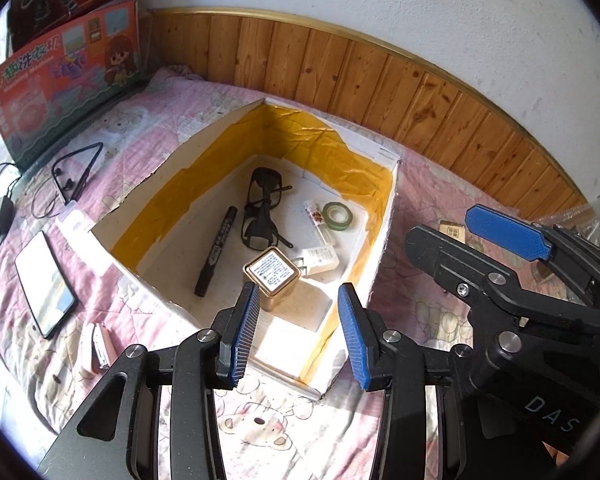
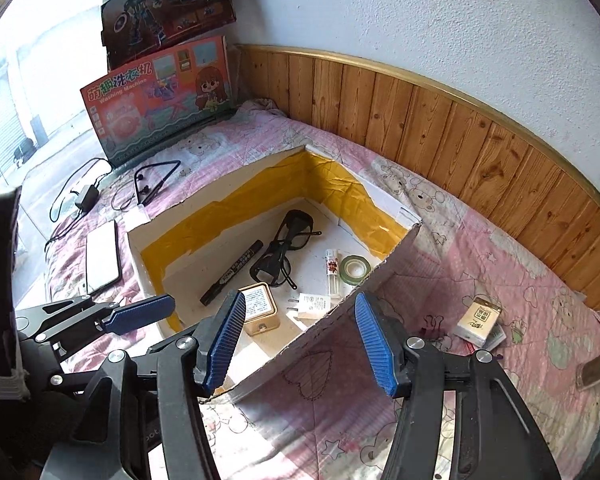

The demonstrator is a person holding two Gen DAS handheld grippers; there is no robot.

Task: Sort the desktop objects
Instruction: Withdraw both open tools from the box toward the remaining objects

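— Nearest the lens, what do you see?

— Blue-padded fingers. Left gripper [image 1: 300,332] stands released, nothing between its pads, hanging over the near rim of the white box [image 1: 112,248]. Right gripper [image 2: 300,340] is likewise spread wide and empty, above the box's near corner.

— And inside the box?

— From the left wrist view: a gold tin [image 1: 271,276] just ahead of the left pads, at about 12 o'clock from them. Black marker [image 1: 216,250] lies at 10 o'clock from the tin, black glasses [image 1: 264,208] at 12, a green tape roll [image 1: 339,215] at 1, a small white tube [image 1: 318,220] beside the tape, and a white plug adapter [image 1: 318,260] touching or just beside the tin at 3.

— Anything still outside?

— On the pink quilt [image 2: 480,248]: a phone [image 1: 44,284] at 9 o'clock from the box, black earphones [image 1: 78,172] at 10, and a small carton [image 2: 478,320] at 3 in the right wrist view.
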